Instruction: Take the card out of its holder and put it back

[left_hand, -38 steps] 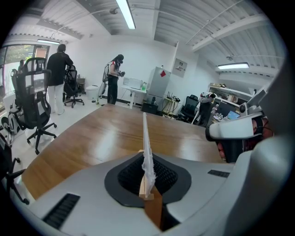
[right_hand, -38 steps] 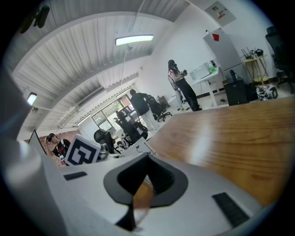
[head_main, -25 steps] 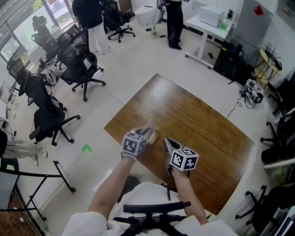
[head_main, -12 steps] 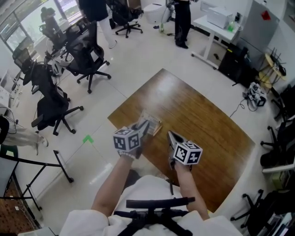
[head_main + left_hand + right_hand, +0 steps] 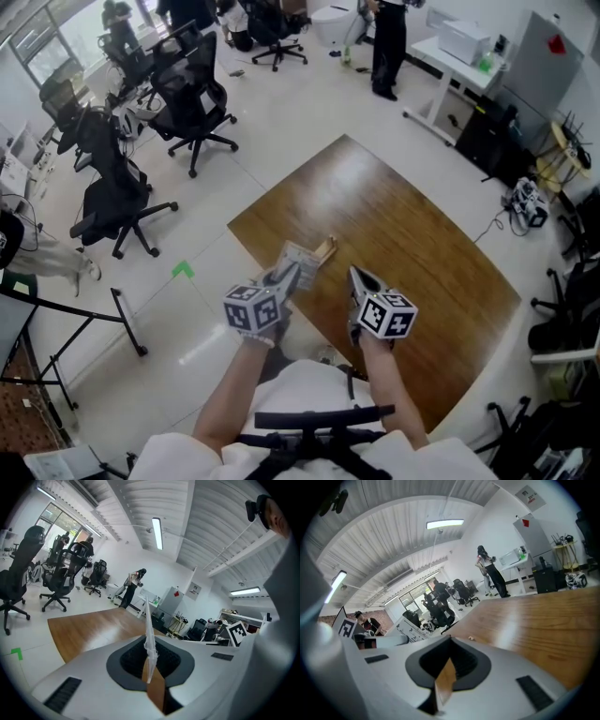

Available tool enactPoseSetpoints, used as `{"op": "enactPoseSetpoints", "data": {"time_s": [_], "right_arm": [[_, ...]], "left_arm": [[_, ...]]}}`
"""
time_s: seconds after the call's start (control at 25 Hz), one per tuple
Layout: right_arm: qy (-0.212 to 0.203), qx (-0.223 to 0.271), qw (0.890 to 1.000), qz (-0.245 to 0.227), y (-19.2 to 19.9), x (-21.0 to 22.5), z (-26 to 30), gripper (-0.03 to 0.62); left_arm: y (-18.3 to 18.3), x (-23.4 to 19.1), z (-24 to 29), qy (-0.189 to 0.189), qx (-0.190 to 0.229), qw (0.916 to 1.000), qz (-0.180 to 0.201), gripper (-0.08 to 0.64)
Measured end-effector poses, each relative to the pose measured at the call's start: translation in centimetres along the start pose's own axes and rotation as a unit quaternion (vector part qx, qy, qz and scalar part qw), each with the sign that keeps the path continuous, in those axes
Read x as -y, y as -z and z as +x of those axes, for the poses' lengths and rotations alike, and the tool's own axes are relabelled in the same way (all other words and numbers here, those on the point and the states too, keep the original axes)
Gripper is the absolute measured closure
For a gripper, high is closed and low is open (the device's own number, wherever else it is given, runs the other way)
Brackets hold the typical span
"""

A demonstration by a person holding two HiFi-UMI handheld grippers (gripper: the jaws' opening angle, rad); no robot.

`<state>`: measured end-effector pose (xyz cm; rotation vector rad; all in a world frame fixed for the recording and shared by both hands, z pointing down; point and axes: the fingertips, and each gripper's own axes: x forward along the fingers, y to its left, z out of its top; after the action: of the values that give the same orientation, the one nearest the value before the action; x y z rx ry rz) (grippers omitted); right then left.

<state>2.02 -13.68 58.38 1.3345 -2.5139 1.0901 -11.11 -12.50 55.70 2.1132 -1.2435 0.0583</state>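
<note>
My left gripper (image 5: 286, 277) is shut on a thin pale card (image 5: 301, 258) and holds it above the near left corner of the wooden table (image 5: 422, 234). In the left gripper view the card (image 5: 148, 620) stands edge-on, clamped between the closed jaws of the left gripper (image 5: 149, 645). A small wooden holder (image 5: 325, 248) lies on the table just past the card, apart from it. My right gripper (image 5: 357, 277) hovers to the right of the holder, shut with nothing in it; the right gripper view shows only table beyond the right gripper (image 5: 448, 652).
The table's left edge (image 5: 246, 246) runs close beside the left gripper. Black office chairs (image 5: 192, 103) stand on the white floor to the left, near a green floor mark (image 5: 183, 270). A white desk (image 5: 459, 56) and a person stand at the back.
The left gripper has lifted and rolled with the card, drawing it away from the wooden holder toward me. The right gripper has hardly shifted.
</note>
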Motion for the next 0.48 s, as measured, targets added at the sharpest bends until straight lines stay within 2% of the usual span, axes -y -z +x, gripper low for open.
{"op": "enactPoseSetpoints", "data": {"time_s": [0.24, 0.48], "right_arm": [[-0.004, -0.015, 1.0, -0.005, 1.3, -0.5, -0.4, 0.594], [-0.009, -0.02, 1.0, -0.007, 2.1, -0.8, -0.8, 0.595]], "left_arm": [[2.4, -0.7, -1.6, -0.016, -0.001, 0.9997, -0.016, 0.545], [3.1, -0.4, -2.1, -0.018, 0.005, 0.9997, -0.017, 0.545]]}}
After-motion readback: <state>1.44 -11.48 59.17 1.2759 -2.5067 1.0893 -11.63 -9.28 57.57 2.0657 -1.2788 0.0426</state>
